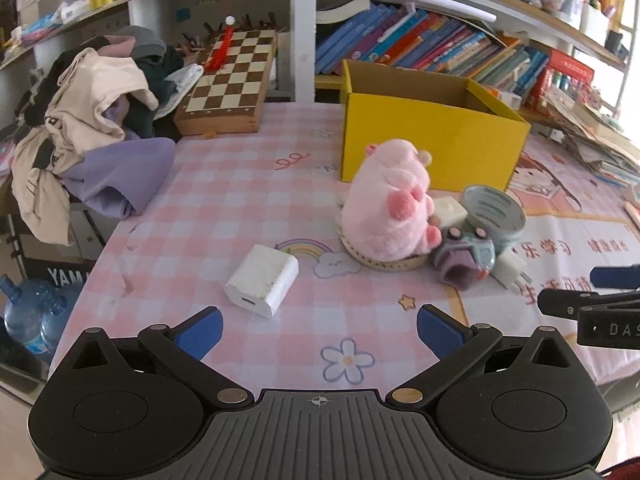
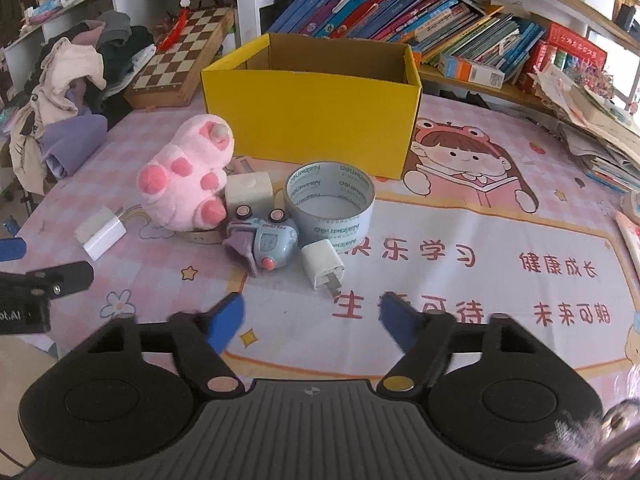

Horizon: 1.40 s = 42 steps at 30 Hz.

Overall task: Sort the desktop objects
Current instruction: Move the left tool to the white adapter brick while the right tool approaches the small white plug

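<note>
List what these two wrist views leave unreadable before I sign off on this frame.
- Yellow box contents: its front wall hides the floor in both views.
- Ring-shaped thing under the pink plush: mostly covered, both views.
- White block: partly hidden by the plush; identity unclear.
- Right tool fingertips: blurred in its own view; mostly cut off by the left view's right edge.

Plush toy before box

White charger lies just beyond the open left hand-held gripper.
</note>
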Tool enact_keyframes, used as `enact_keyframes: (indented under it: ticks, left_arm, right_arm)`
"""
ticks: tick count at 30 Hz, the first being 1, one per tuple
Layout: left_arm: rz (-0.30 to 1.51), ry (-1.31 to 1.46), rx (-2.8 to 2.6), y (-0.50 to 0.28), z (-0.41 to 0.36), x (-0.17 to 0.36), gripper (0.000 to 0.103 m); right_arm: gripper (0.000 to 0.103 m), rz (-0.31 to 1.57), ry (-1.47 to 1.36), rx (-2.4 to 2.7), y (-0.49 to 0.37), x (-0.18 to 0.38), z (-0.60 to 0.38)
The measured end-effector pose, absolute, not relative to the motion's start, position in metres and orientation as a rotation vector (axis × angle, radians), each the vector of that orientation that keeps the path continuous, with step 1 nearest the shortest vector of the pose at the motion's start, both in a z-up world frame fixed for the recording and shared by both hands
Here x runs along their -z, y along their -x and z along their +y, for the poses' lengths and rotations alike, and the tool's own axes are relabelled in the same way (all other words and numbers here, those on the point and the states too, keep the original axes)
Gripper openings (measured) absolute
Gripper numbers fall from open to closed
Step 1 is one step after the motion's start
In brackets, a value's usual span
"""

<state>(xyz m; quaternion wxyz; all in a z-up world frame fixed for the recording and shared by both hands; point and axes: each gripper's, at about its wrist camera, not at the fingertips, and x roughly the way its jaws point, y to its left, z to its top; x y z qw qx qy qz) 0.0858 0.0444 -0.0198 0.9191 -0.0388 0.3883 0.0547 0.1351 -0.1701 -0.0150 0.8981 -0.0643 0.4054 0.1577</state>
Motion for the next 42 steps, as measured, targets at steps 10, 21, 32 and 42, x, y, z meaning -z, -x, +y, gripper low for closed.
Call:
enact_keyframes:
  ticks: [10, 21, 32, 42]
  left_arm:
    - [0.826, 0.086, -0.156, -0.111, 0.047, 0.029, 0.103]
    - [0.869, 0.106, -0.235, -0.134, 0.059, 0.04, 0.102]
    - [0.912, 0.088, -0.279, -0.153, 0.072, 0.058, 0.098]
    - [0.942, 0.08, -0.277, -0.166, 0.077, 0.069, 0.092]
  right_arm:
    - [0.055, 0.891, 0.133, -0.361, -0.174, 0.028, -0.17]
    - [0.046, 0.978, 0.157, -0.398, -0.208, 0.047, -0.164]
    - [0.044, 1.02, 0.166, -0.417, -0.224, 0.057, -0.164]
    - [0.036, 1.026, 0.183, -0.439, -0.231, 0.06, -0.161]
